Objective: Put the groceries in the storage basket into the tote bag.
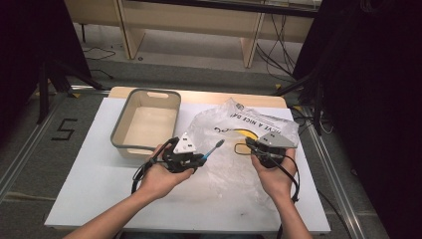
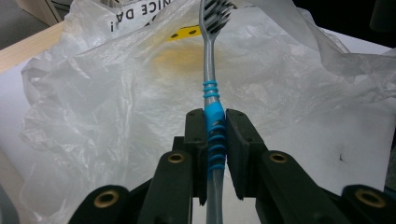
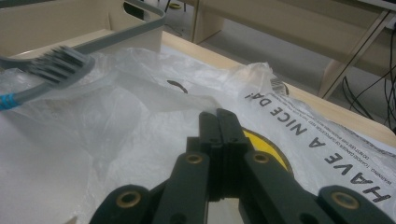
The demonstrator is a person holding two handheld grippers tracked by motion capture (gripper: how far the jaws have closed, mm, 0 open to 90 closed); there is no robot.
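The crumpled, thin translucent plastic bag (image 3: 140,140) carries black capital print reading "HAVE A NICE DAY!", with a line of smaller warning print beneath it too small to read. On the grey floor (image 1: 30,144) left of the tabletop, black tape forms the numeral 5 (image 1: 64,128).

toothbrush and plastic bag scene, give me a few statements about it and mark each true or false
1. The left gripper is shut on the toothbrush. True.
2. The toothbrush's bristle end points back toward the person. False: it points away from the left gripper, over the plastic bag.
3. The right gripper has its jaws wide open. False: they are pressed together, perhaps pinching the bag's film, which I cannot tell.
4. The bin stands to the left of the bag in the high view. True.
5. The toothbrush lies inside the bin. False: it is held above the bag.
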